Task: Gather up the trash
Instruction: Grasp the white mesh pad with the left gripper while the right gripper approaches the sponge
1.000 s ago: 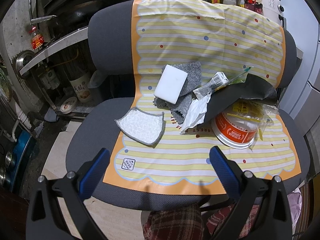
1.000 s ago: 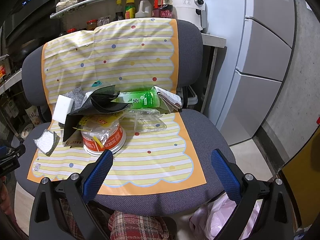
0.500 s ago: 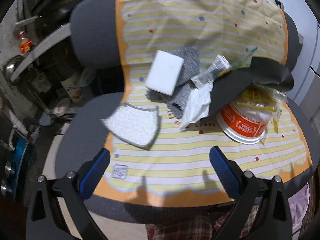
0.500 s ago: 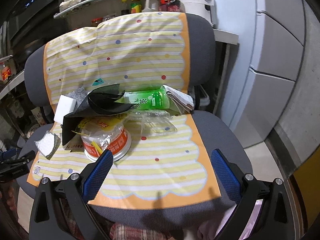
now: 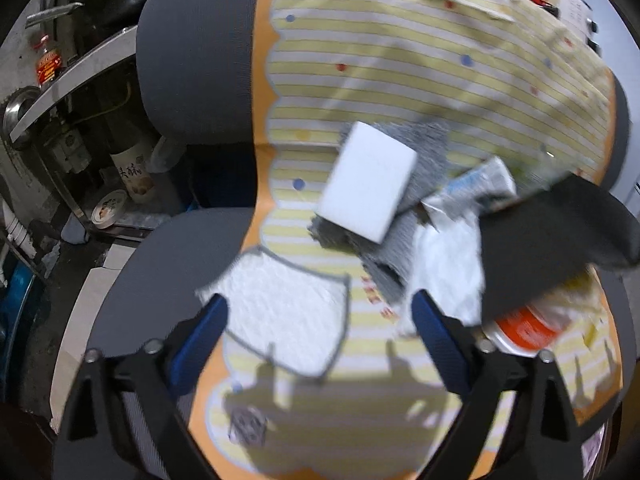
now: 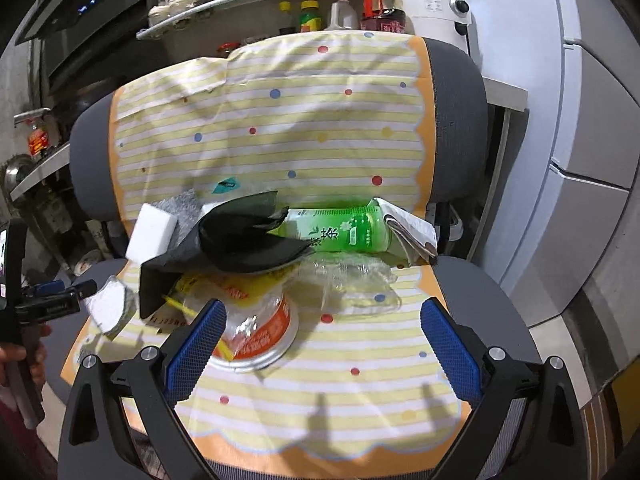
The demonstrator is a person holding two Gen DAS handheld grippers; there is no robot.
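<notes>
Trash lies on a striped yellow mat (image 6: 320, 392) over a grey office chair. My left gripper (image 5: 320, 328) is open and empty, low over a white grey-edged pad (image 5: 288, 312). Beyond it are a white foam block (image 5: 368, 184), grey cloth (image 5: 424, 148), crumpled white paper (image 5: 444, 268) and a black sheet (image 5: 552, 232). My right gripper (image 6: 322, 336) is open and empty, above an orange instant-noodle cup (image 6: 264, 332). A green tea bottle (image 6: 340, 232), clear plastic wrap (image 6: 352, 284) and the black sheet (image 6: 244, 244) lie behind it.
A shelf with bottles and jars (image 6: 312, 12) and a white appliance (image 6: 436, 4) stand behind the chair. A fridge (image 6: 592, 140) is at the right. Kitchen clutter and a bottle (image 5: 132, 168) sit on the floor at the left.
Both grippers have moved forward and down toward the chair seat. The left one now hovers over the white pad, the right one over the noodle cup. Both stay open.
</notes>
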